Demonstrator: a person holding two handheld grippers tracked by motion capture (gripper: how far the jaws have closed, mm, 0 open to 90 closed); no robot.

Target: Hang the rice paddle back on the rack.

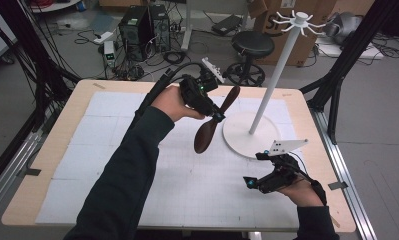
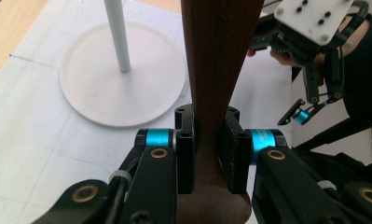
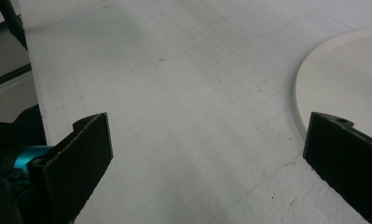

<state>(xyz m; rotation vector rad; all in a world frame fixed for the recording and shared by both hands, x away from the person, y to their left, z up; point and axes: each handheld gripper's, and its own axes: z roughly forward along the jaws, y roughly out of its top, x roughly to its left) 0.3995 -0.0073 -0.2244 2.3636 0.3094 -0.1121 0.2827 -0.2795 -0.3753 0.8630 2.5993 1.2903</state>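
My left gripper [image 1: 216, 117] is raised above the middle of the table, shut on a dark brown wooden utensil [image 1: 206, 139]. The utensil hangs tilted, its oval end down and left and its other end up and right. In the left gripper view the two pads [image 2: 234, 154] clamp the flat wooden handle [image 2: 216, 56] from both sides. A white stand has a round base [image 1: 239, 137], a thin pole [image 1: 274, 82] and hooks at its top [image 1: 299, 20]. It stands just right of the utensil. My right gripper [image 1: 252, 182] rests low near the front right, open and holding nothing [image 3: 207, 154].
A white gridded mat [image 1: 137, 150] covers the wooden table [image 1: 52, 150]. Behind the table are a black stool [image 1: 252, 47], computer towers [image 1: 139, 30] and a cardboard box [image 1: 307, 47]. Black frame struts [image 1: 337, 80] stand at the right edge, cables at the left.
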